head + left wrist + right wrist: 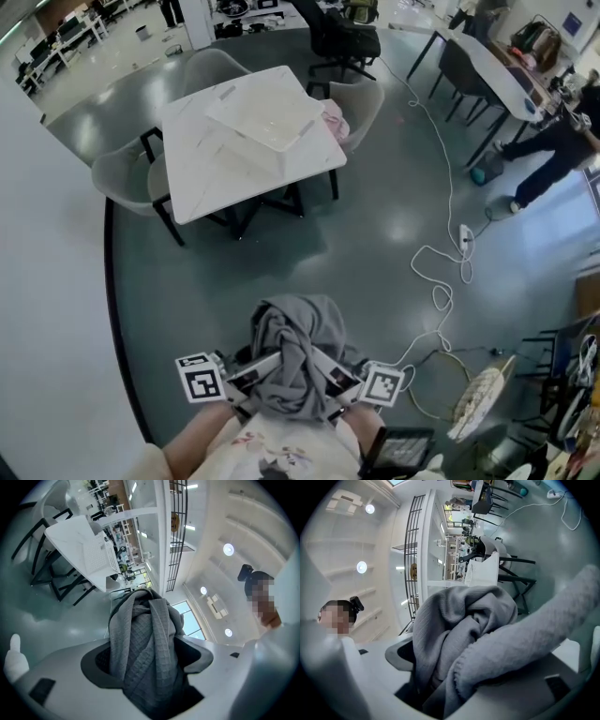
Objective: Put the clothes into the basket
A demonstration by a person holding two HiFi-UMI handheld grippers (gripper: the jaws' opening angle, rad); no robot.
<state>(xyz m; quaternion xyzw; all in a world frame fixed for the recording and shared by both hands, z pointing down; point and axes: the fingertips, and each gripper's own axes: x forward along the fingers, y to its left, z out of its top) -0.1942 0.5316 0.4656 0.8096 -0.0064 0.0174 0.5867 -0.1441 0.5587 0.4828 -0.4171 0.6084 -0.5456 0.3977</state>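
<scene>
**A:** What are you holding on the left?

**B:** My left gripper (146,660) is clamping its jaws on a bunched grey garment (140,630), with quilted cloth filling the gap.

**A:** And the right?

**B:** My right gripper (454,667) is biting the same garment from the other side, and a thick fold is draping over one jaw.

**A:** Where is the bundle sitting?

**B:** It is hanging between both grippers over the grey floor (375,216), close in front of me and well apart from the white surface (202,178). The basket (248,131) is resting on that surface. A pink cloth (334,120) is lying on a chair (361,98) just beside it.
</scene>
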